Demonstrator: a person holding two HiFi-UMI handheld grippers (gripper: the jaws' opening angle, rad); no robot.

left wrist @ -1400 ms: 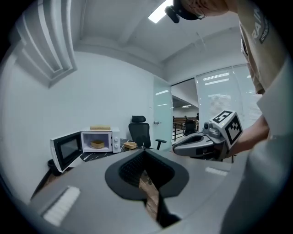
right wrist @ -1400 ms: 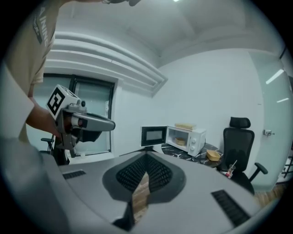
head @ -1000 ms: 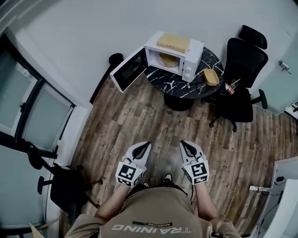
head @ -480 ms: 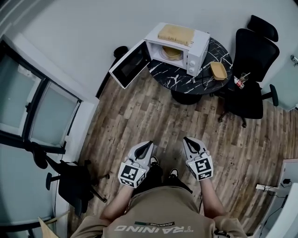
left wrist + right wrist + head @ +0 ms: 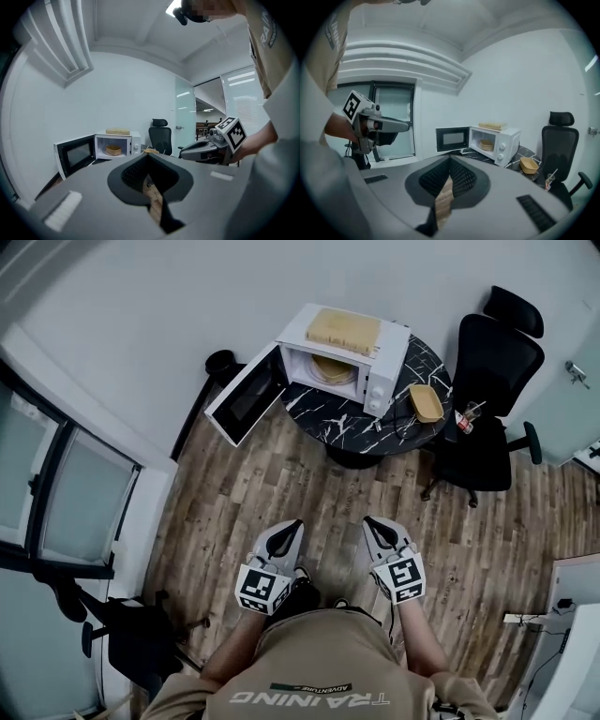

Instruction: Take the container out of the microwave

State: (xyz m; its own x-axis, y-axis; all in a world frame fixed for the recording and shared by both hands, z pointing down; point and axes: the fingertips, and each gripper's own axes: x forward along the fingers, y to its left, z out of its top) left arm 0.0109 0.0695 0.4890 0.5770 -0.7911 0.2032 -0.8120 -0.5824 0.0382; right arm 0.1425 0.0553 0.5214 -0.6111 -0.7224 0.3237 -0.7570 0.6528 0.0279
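Starting at the fingers [image 5: 131, 174] of the left gripper [image 5: 292, 524]: pressed together at the tips and clamped on nothing, with only a sliver of wood-plank floor [image 5: 281, 484] peeking through the slit behind them. Same deal for the fingers [image 5: 461, 177] of the right gripper [image 5: 371, 521]: tips touching, holding nothing. Both held low in front of the body, side by side, well apart from the target.

Further out, across the floor: a round black marble-look tabletop [image 5: 328, 411] carrying a white microwave [image 5: 386, 362] with its door [image 5: 239, 401] swung wide open. Inside the cavity, resting on its base: the shallow tan round container [image 5: 334, 368], untouched. Also a flat tan tray [image 5: 345, 330] on the microwave's roof, a second tan rectangular container [image 5: 427, 401] on the tabletop just beside the microwave, and a black office chair [image 5: 492, 357] past that.

Guessing here, but looks like light, thin-walled pulp or plastic, so probably a bit flexy and easy to crush or tip. Best to open up, reach in through the door opening and pinch the near rim, maybe with both grippers on opposite sides, then draw straight out and level. No way to tell from here whether full or empty, so go gentle. Not within reach yet; needs the walk over first.
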